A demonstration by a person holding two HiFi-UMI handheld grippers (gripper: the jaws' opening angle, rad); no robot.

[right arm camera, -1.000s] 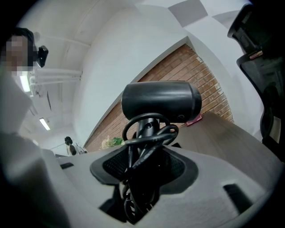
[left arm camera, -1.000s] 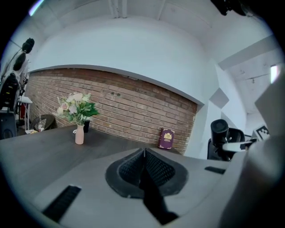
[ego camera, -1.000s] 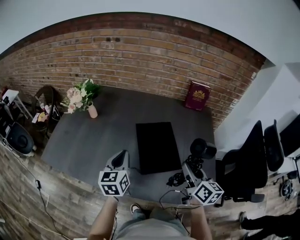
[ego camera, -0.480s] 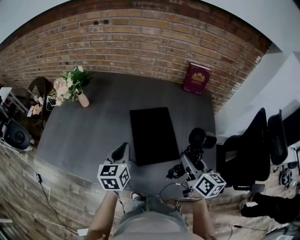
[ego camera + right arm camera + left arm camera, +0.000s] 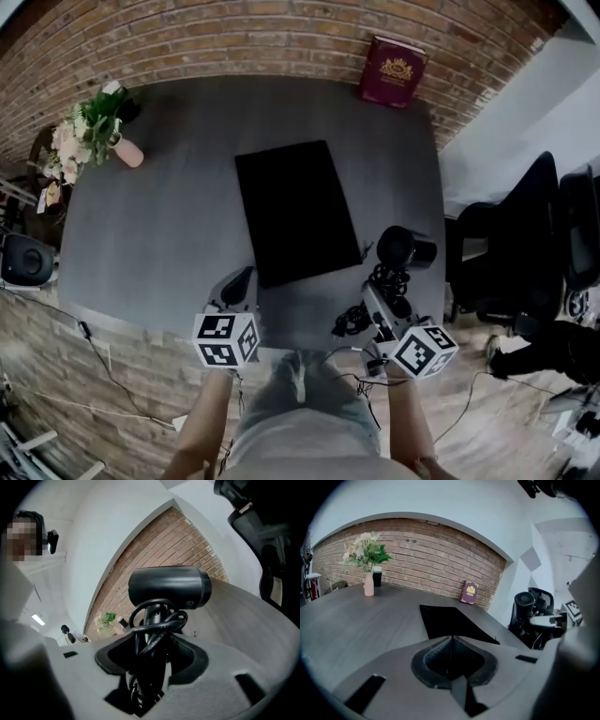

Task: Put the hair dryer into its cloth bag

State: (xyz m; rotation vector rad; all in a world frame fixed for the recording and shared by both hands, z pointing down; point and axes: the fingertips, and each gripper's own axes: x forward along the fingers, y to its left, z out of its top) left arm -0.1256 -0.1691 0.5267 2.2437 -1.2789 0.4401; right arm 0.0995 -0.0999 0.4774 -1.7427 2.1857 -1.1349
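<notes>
The black cloth bag [image 5: 295, 211] lies flat on the middle of the grey table [image 5: 169, 225]; it also shows in the left gripper view [image 5: 450, 620]. My left gripper [image 5: 239, 281] is shut and empty over the table's near edge, just short of the bag's near left corner; its fingertips [image 5: 451, 641] meet. The black hair dryer [image 5: 403, 248] is at the right, with its barrel toward the bag's right edge. My right gripper [image 5: 375, 305] is shut on its handle, and the cord [image 5: 157, 620] is looped round the handle between the jaws [image 5: 152, 639]. The barrel [image 5: 168, 588] sits crosswise above them.
A pink vase of flowers [image 5: 89, 131] stands at the table's far left and a dark red book [image 5: 394, 61] leans on the brick wall at the far right. Black office chairs [image 5: 525, 244] crowd the right side. Loose cord [image 5: 352, 323] hangs off the near edge.
Both grippers have come down toward the table's near edge, the hair dryer still in the right one. The head view now looks more steeply down on the table.
</notes>
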